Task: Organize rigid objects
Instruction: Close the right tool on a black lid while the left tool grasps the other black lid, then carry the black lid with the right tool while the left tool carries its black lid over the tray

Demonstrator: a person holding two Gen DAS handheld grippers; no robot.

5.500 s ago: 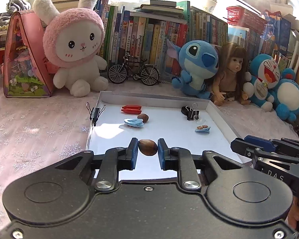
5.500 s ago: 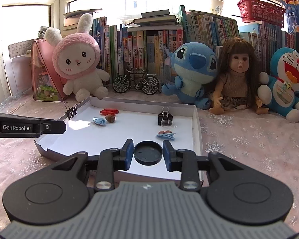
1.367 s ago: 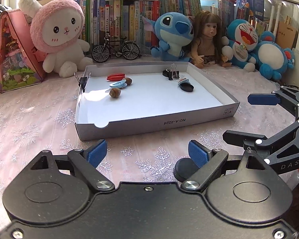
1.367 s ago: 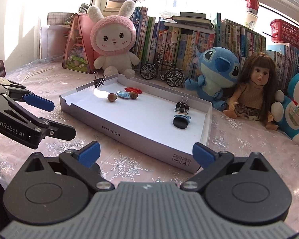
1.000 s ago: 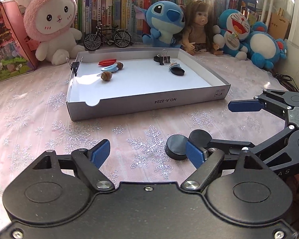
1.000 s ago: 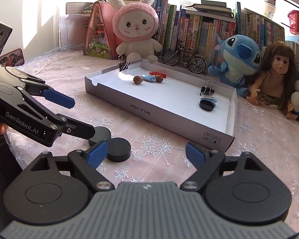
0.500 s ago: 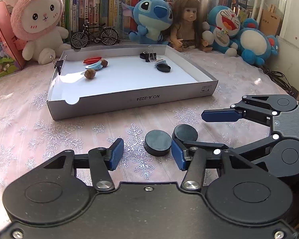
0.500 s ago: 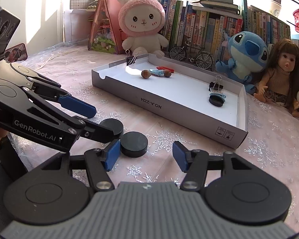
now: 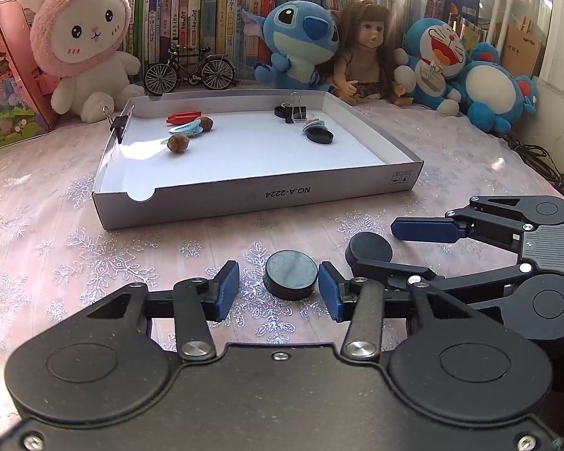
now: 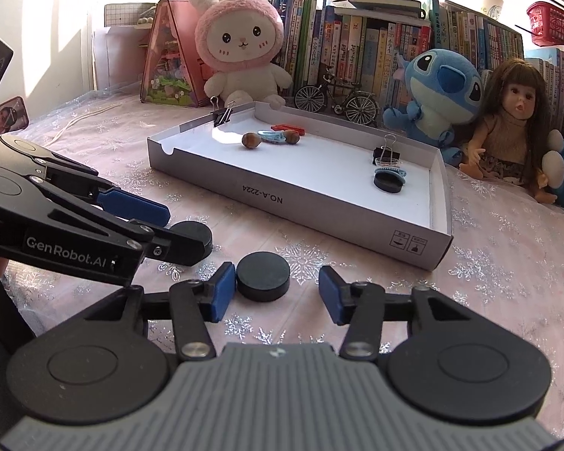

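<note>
The left gripper (image 9: pixel 278 293) points forward and downward, with its blue pads (image 9: pixel 225 295) level at 9 and 3 o'clock. Its jaws have just been closing around a black disc (image 9: pixel 290 279), but neither pad presses on it. The right gripper (image 10: pixel 272 293) has the same pose and its jaws also have just been closing. A second black disc (image 10: pixel 263 276) lies between them, just beside the pad at 9 o'clock and apart from the other pad.
</note>
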